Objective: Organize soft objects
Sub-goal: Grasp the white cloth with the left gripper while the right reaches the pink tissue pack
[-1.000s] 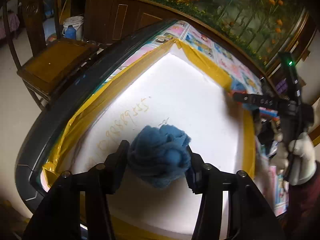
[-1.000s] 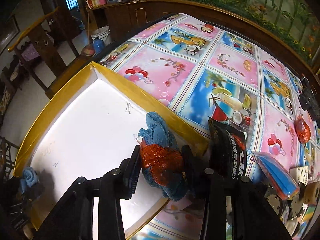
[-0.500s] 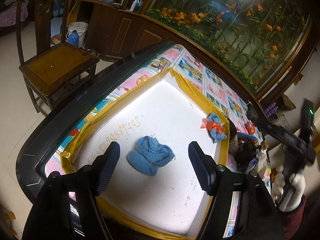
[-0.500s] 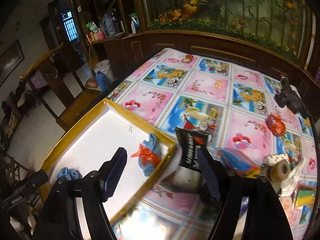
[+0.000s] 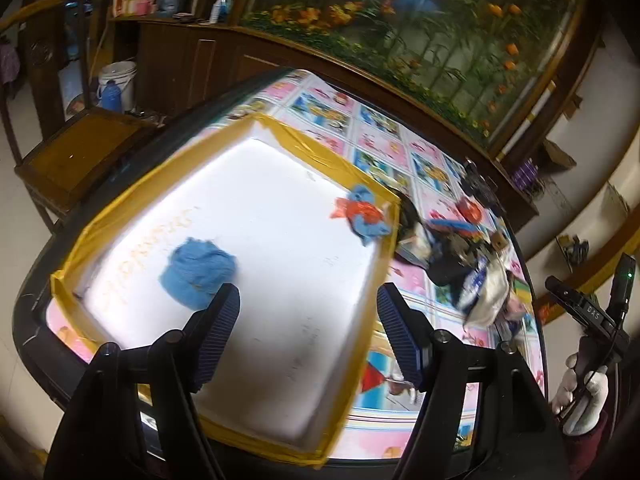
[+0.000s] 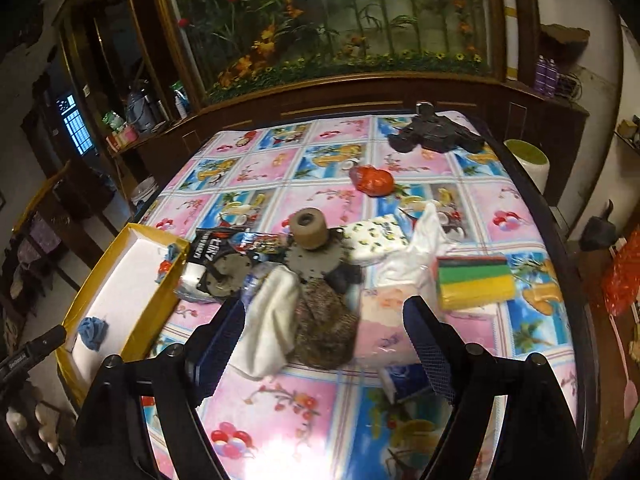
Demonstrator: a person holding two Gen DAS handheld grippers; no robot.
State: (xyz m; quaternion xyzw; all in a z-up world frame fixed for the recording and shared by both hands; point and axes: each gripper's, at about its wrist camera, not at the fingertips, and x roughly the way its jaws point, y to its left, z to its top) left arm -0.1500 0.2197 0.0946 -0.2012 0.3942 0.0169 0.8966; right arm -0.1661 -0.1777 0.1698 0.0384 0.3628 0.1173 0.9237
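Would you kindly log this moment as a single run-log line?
left gripper: jaws open, empty | right gripper: jaws just opening, empty, over pile | blue cloth and blue-orange bundle: in tray

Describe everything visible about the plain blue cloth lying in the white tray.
The blue cloth is a fuzzy, terry-like bundle, crumpled into a rounded wad. It lies loose on the floor of the white tray, near the yellow-taped left rim beside faint orange writing. The left claw stands open just in front, its left pad overlapping the cloth's edge in view; contact is unclear.
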